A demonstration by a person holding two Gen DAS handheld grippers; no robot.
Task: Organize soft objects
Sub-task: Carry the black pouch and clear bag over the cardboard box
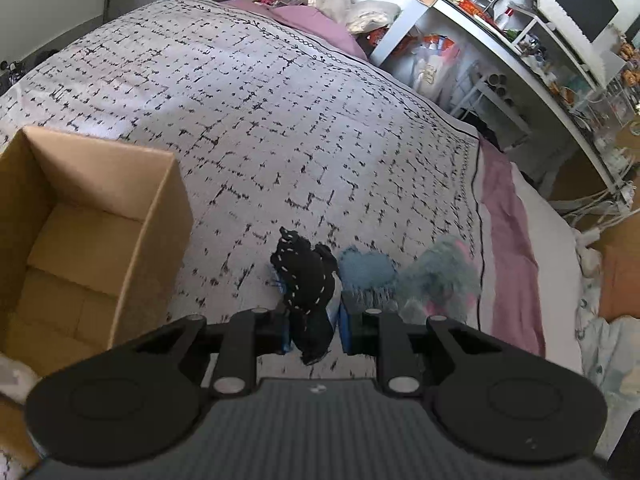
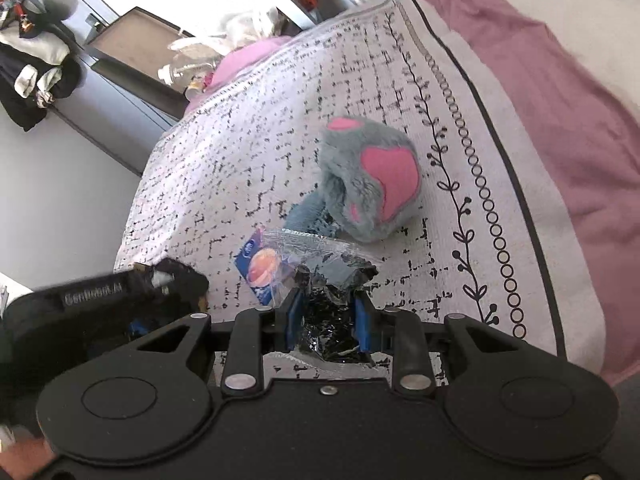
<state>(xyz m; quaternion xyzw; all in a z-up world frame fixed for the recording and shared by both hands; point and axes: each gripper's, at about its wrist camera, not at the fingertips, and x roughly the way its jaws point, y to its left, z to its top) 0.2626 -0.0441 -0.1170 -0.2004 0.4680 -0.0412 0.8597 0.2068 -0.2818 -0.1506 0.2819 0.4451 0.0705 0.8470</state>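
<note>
My left gripper is shut on a black cloth with white stitching, held a little above the patterned bedspread. A grey-blue plush toy with pink patches lies just right of it, blurred here and sharp in the right wrist view. My right gripper is shut on a crinkled clear plastic packet that has a blue label and dark contents; it hangs just in front of the plush. The left gripper's body shows at that view's left edge.
An open cardboard box stands on the bed to the left, its inside bare. A pink sheet edges the bed on the right. White shelves and a cluttered desk stand past the bed's right side. Pillows and bags crowd the far end.
</note>
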